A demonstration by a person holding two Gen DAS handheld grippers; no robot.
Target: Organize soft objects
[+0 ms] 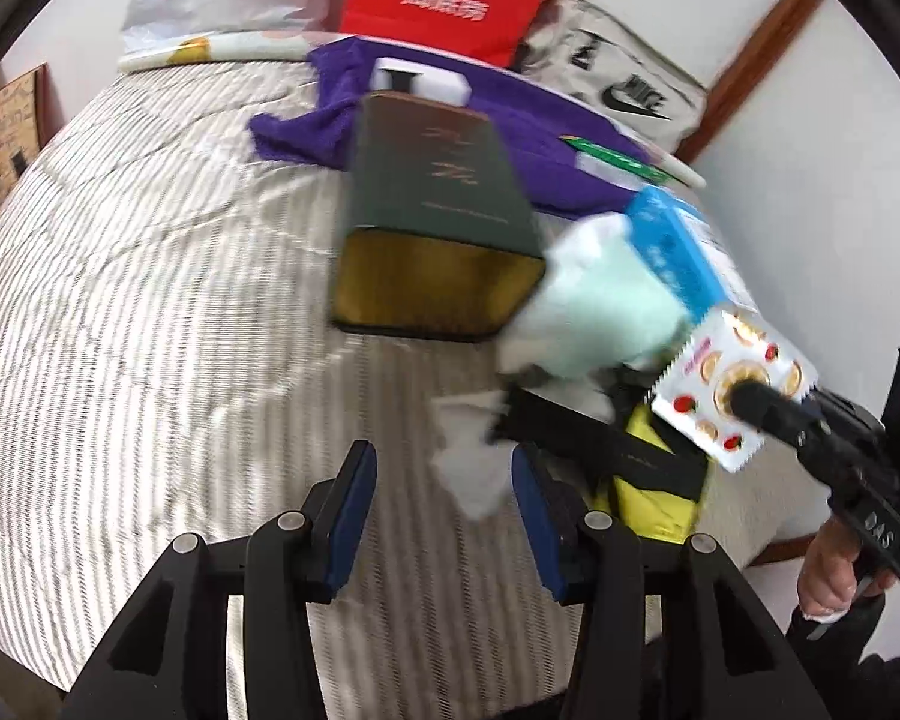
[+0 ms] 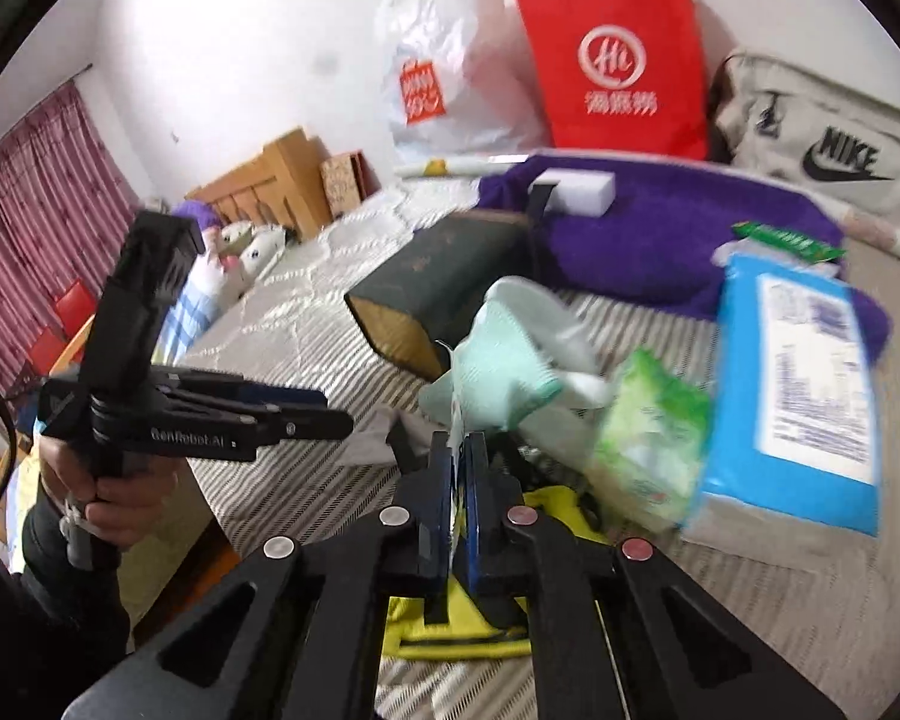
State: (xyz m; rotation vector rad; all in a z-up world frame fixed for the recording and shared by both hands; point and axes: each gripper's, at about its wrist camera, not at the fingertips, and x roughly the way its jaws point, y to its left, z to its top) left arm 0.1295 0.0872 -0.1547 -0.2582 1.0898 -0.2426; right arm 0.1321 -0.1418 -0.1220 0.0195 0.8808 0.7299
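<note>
Left tool (image 1: 444,480): jaws wide apart, holding nothing, poised above the striped bed (image 1: 150,312). A white cloth (image 1: 471,462) lies on the bed between and just beyond its blue pads (image 1: 348,516).

Right tool (image 2: 459,480): jaws closed to a narrow slit on the edge of a thin snack packet (image 1: 732,384). In the left view the packet, printed with strawberries and biscuits, hangs at 3 o'clock, pinched at the tip of the right tool (image 1: 750,405); in the right view only its edge (image 2: 457,426) shows between the pads.

Mint cloth (image 2: 504,354): crumpled on the bed, just past the right tool's tips at 12 o'clock; in the left view it (image 1: 594,312) lies at 1 o'clock from the left tool, beside the packet.

Green box (image 1: 444,228): on its side at 12 o'clock, touching the mint cloth. Purple towel (image 1: 522,138): behind the box, carrying a white block (image 1: 426,81). Blue pack (image 2: 798,384) and green wipes (image 2: 648,444): at 2 o'clock in the right view, adjacent. Yellow item (image 2: 468,630): under the right tool. Red bag (image 2: 618,66), white bag (image 2: 450,72) and grey bag (image 2: 822,138): against the wall.
</note>
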